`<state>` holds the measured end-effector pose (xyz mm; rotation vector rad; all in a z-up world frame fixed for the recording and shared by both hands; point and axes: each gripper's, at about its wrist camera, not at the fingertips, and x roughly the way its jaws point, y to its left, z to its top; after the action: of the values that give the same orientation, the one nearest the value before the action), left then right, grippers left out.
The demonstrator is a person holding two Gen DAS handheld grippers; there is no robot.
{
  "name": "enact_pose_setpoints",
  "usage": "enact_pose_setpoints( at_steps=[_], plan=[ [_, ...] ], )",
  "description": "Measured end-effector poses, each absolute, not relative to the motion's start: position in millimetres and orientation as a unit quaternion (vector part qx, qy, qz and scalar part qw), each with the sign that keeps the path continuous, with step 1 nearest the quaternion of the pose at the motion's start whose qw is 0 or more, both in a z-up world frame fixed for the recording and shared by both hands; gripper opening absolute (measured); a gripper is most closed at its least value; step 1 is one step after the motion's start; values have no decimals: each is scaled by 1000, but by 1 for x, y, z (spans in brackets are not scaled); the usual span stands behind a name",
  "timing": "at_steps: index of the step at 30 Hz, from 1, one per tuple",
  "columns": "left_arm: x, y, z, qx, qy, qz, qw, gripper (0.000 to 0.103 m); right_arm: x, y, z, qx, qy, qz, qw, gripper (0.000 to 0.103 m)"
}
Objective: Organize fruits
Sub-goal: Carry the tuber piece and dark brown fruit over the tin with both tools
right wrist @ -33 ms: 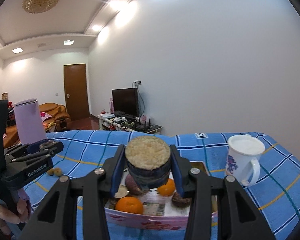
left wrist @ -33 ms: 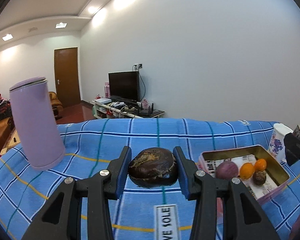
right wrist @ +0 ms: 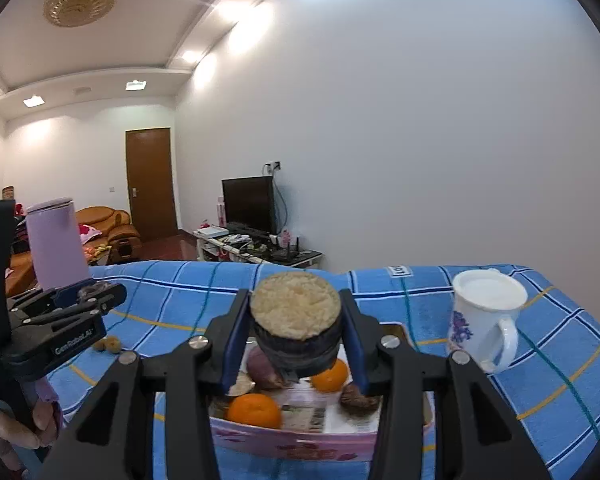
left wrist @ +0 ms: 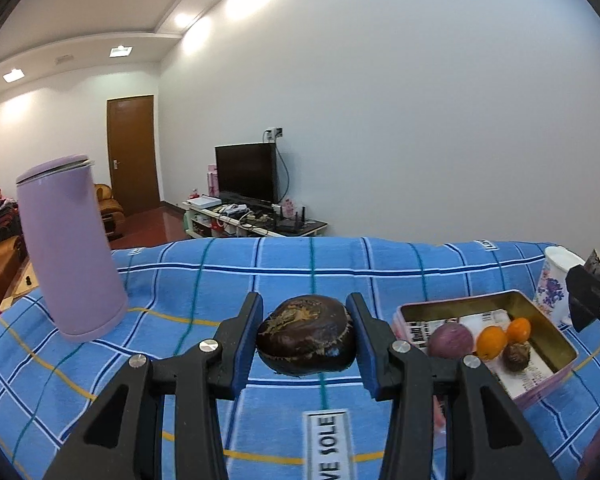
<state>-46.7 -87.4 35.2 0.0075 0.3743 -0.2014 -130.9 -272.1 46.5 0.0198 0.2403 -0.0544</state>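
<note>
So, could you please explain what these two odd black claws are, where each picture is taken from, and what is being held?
There is no robot here: a person holds a two-finger gripper in each hand, and each gripper carries a wide-angle camera looking forward along its fingers. One picture comes from the left gripper, the other from the right gripper.

The left one is shut on a dark, wrinkled fruit. The right one is shut on a dark fruit half, pale cut face up, above a pink tin.

All this sits on a blue checked cloth. The tin holds two oranges, a purple fruit and a small brown one. Nearby stand a lilac flask and a flowered white mug.
</note>
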Motion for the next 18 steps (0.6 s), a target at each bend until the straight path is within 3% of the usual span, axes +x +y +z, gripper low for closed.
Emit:
enact_pose_setpoints(
  at_steps=[18],
  plan=[
    [-44, -160, 39, 14, 188, -149, 971, 45, -132, -348, 51, 47, 112, -108, 987, 46]
  ],
)
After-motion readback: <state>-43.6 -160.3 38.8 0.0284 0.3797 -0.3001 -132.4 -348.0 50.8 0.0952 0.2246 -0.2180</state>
